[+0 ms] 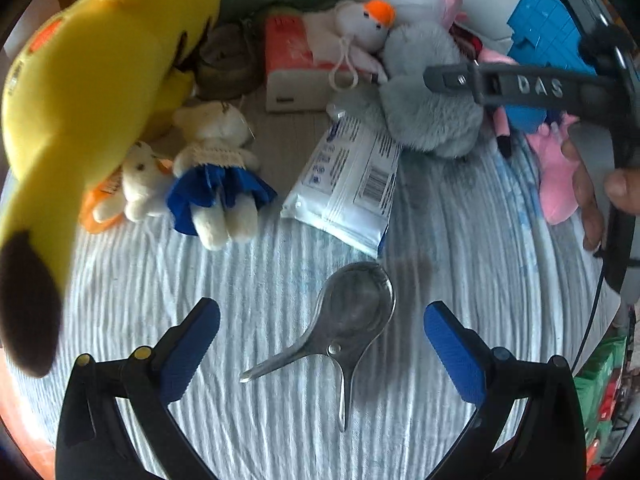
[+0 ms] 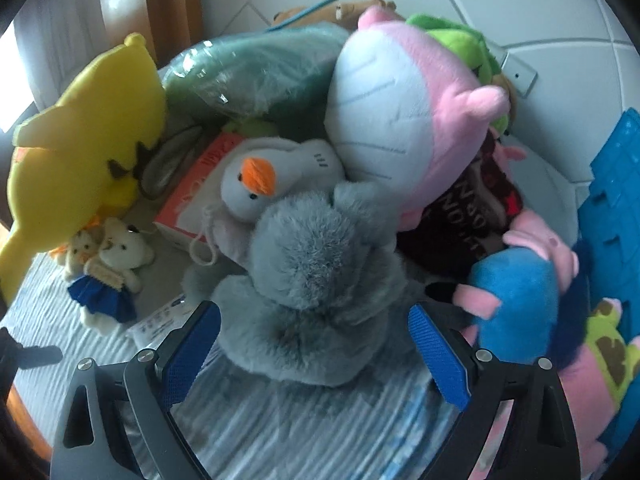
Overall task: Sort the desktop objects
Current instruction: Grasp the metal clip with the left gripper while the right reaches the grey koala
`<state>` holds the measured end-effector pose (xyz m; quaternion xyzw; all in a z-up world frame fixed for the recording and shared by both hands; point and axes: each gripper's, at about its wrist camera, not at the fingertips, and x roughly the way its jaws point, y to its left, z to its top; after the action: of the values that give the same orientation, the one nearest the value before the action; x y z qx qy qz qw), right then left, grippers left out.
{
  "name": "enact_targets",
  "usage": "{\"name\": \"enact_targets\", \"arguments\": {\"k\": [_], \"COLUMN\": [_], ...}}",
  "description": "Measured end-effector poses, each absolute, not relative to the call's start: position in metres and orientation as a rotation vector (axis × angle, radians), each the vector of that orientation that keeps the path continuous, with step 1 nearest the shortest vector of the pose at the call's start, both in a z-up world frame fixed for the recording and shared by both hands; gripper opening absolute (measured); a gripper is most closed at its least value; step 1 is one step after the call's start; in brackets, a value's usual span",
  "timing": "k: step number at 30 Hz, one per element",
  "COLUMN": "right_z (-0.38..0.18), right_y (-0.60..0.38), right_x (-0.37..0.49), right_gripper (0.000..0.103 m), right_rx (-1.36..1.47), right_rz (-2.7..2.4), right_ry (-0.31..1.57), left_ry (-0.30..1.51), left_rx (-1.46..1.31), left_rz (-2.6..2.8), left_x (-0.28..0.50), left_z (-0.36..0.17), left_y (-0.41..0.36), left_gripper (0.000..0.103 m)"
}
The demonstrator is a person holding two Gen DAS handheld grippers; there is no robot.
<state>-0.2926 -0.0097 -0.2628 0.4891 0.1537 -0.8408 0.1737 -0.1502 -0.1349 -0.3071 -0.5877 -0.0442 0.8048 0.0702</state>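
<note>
A metal scoop-like tool [image 1: 352, 320] with two thin handles lies on the striped cloth [image 1: 256, 272], between the wide-apart blue pads of my left gripper [image 1: 320, 340], which is open. In the right wrist view, my right gripper [image 2: 314, 348] is open too, its pads on either side of a fluffy grey plush [image 2: 304, 292]; whether they touch it I cannot tell. In the left wrist view the same grey plush [image 1: 432, 108] sits at the back, with a grey finger [image 1: 500, 84] of the right gripper marked "DAS" over it and a person's hand [image 1: 592, 196] behind.
A big yellow plush [image 1: 88, 92] hangs at left over a small bear in a blue skirt [image 1: 218, 176]. A white wipes pack [image 1: 348, 184], a red-white box [image 1: 292, 60], a white duck plush [image 2: 256, 184], a pink-white plush [image 2: 400, 112], a blue-bodied pink pig plush [image 2: 520, 288] and a blue plastic crate [image 2: 616, 200] crowd the back.
</note>
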Motion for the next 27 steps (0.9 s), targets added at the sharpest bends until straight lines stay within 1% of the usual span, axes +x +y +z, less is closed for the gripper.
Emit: {"name": "enact_targets", "arguments": {"k": [2, 3, 4, 5, 7, 9, 10, 12, 13, 14, 15, 16, 19, 22, 27], "right_z": [-0.270, -0.274, -0.277, -0.279, -0.282, -0.287, -0.288, -0.290, -0.291, -0.292, -0.293, -0.293, -0.292, -0.287, -0.280], "right_y": [-0.010, -0.010, -0.010, -0.009, -0.010, -0.010, -0.010, -0.012, -0.012, -0.014, -0.015, -0.015, -0.014, -0.011, -0.007], "right_x": [-0.298, -0.300, -0.302, -0.304, -0.305, -0.307, -0.308, -0.308, -0.308, -0.308, -0.308, -0.308, -0.308, -0.308, -0.306], "right_gripper": [0.096, 0.096, 0.096, 0.096, 0.096, 0.096, 0.096, 0.095, 0.090, 0.085, 0.067, 0.057, 0.049, 0.042, 0.038], "right_rx": [1.403, 1.411, 1.416, 1.419, 1.425, 1.432, 1.436, 1.442, 1.444, 1.446, 1.451, 1.457, 1.467, 1.460, 1.456], "right_rz": [-2.379, -2.376, -2.373, -2.370, -2.360, -2.349, -2.343, -2.331, -2.324, -2.318, -2.313, -2.310, -2.308, -2.309, -2.317], "right_ry": [0.434, 0.434, 0.433, 0.433, 0.435, 0.434, 0.431, 0.429, 0.431, 0.437, 0.444, 0.447, 0.433, 0.426, 0.419], "left_ry": [-0.114, -0.110, -0.096, -0.075, -0.036, -0.008, 0.009, 0.033, 0.037, 0.044, 0.047, 0.042, 0.028, -0.002, -0.045], "left_rx": [-1.782, -1.789, -1.793, -1.797, -1.805, -1.819, -1.820, -1.810, -1.809, -1.809, -1.814, -1.818, -1.823, -1.827, -1.832], "left_rz": [2.406, 2.391, 2.379, 2.373, 2.362, 2.352, 2.352, 2.359, 2.359, 2.362, 2.365, 2.365, 2.360, 2.353, 2.347], "left_x": [-0.151, -0.151, -0.150, -0.150, -0.149, -0.147, -0.147, -0.146, -0.146, -0.147, -0.148, -0.148, -0.149, -0.148, -0.148], "left_z": [-0.314, -0.317, -0.320, -0.323, -0.328, -0.333, -0.334, -0.333, -0.332, -0.331, -0.330, -0.330, -0.330, -0.330, -0.328], "left_y": [-0.133, -0.130, -0.128, -0.126, -0.121, -0.119, -0.118, -0.116, -0.115, -0.115, -0.115, -0.115, -0.116, -0.116, -0.117], "left_gripper": [0.103, 0.097, 0.094, 0.092, 0.091, 0.075, 0.074, 0.065, 0.062, 0.052, 0.040, 0.039, 0.039, 0.039, 0.039]}}
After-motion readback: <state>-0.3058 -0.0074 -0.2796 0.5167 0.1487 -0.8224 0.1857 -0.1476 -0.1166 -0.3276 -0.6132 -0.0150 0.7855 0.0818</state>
